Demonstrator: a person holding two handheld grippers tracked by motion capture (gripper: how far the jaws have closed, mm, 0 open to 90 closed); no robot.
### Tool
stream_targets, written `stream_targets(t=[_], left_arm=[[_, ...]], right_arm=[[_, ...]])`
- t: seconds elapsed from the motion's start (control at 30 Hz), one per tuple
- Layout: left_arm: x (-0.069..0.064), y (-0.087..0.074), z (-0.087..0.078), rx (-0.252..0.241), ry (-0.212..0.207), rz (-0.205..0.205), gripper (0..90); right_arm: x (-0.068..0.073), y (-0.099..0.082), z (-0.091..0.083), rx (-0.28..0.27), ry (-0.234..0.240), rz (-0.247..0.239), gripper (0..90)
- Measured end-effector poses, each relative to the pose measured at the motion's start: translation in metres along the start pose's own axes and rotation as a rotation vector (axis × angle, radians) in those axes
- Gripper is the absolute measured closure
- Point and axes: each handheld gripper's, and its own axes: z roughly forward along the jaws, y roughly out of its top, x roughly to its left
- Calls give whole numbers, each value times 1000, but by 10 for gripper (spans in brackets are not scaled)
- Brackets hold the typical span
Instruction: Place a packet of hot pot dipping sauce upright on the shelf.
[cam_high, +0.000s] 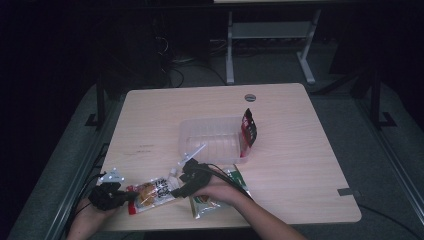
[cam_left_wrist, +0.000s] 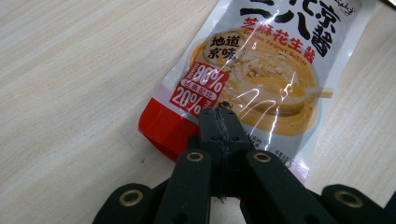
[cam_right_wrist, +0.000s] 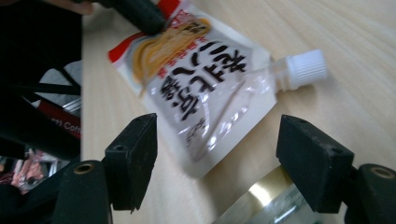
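Nearest, at the front edge of the counter (cam_high: 300, 150), the left gripper (cam_high: 107, 195) has its jaws pressed together on the red bottom corner of a sauce pouch (cam_high: 150, 194); in the left gripper view the closed jaws pinch that pouch (cam_left_wrist: 252, 79). The pouch lies flat, its white cap (cam_right_wrist: 306, 69) pointing away from the left gripper. Just beside it, the right gripper (cam_high: 187, 182) hovers over the pouch's cap end with jaws wide apart, holding nothing. A green packet (cam_high: 212, 202) lies under the right hand. Farther back stands a clear tray (cam_high: 212, 140), and a dark red packet (cam_high: 248, 127) leans upright at its right end.
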Motion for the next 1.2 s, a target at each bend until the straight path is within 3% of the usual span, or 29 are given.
stream_targets(t=[0.1,0.7,0.8,0.9,1.03,1.2], left_arm=[[-1,0,0,1,5,-1,900],[1,-1,0,-2,-3,-16,900],[2,-1,0,-5,-9,-22,900],[2,-1,0,-7,-11,-24,900],[3,-2,0,-10,-17,-23,900],[3,-2,0,-12,-17,-20,900]], right_arm=[[-1,4,4,19,-23,-9,306],[-1,11,13,76,61,53,492],[1,13,17,85,86,61,546],[2,15,19,92,76,55,631],[0,15,19,76,98,54,732],[2,17,17,39,123,0,880]])
